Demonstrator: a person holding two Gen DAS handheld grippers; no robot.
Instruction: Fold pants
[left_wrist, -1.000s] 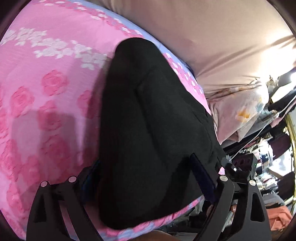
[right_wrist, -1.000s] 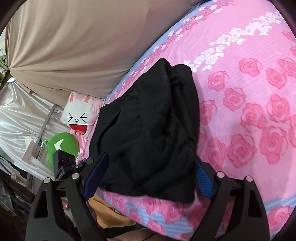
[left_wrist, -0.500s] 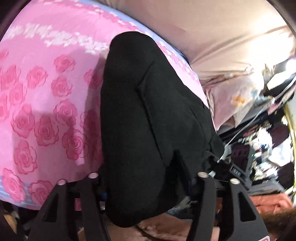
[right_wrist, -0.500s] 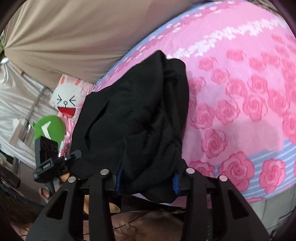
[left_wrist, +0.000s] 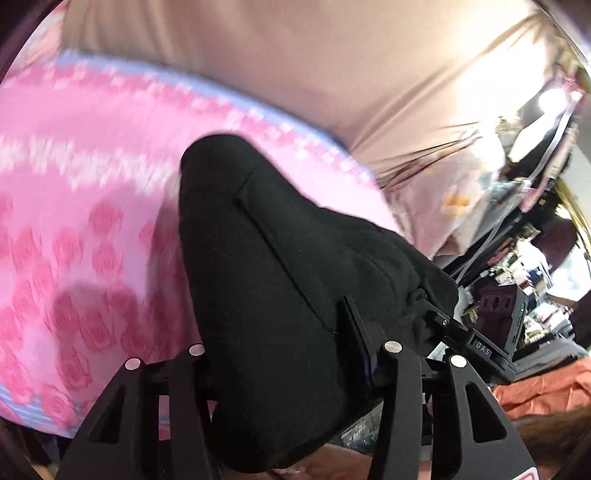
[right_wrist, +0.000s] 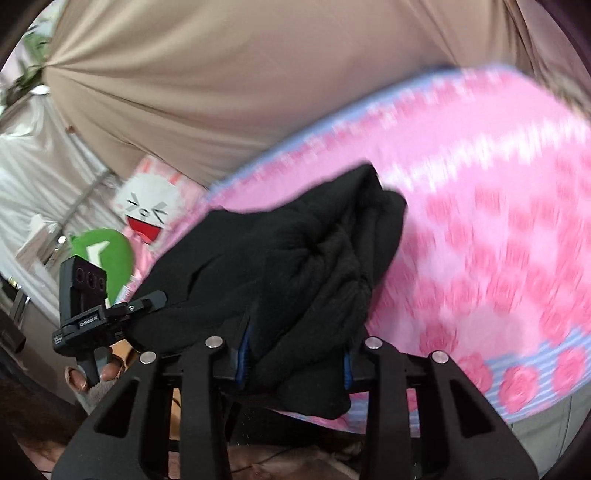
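Observation:
Black pants (left_wrist: 277, 258) lie lengthwise on a pink rose-patterned bed cover (left_wrist: 74, 221), their near end lifted off it. My left gripper (left_wrist: 277, 332) has that end's left part bunched between its fingers, and its jaws are closing on the cloth. In the right wrist view the pants (right_wrist: 295, 251) are gathered between the blue pads (right_wrist: 243, 343) of my right gripper (right_wrist: 295, 343), whose jaws are also closing on them. The far end still rests on the bed cover (right_wrist: 480, 240). Each view shows the other gripper's camera block (left_wrist: 498, 314) (right_wrist: 85, 295) beside the cloth.
A beige curtain (left_wrist: 295, 74) hangs behind the bed. A rabbit-face pillow (right_wrist: 147, 206) and a green cushion (right_wrist: 110, 254) lie at the bed's left end. Cluttered shelves (left_wrist: 535, 258) and orange cloth (left_wrist: 535, 398) sit off the other side. A hand (right_wrist: 92, 376) holds the left gripper.
Both grippers narrowed from wide open onto the near edge of the pants and rose, pulling that edge up off the bed cover. The cloth now bunches between each pair of fingers.

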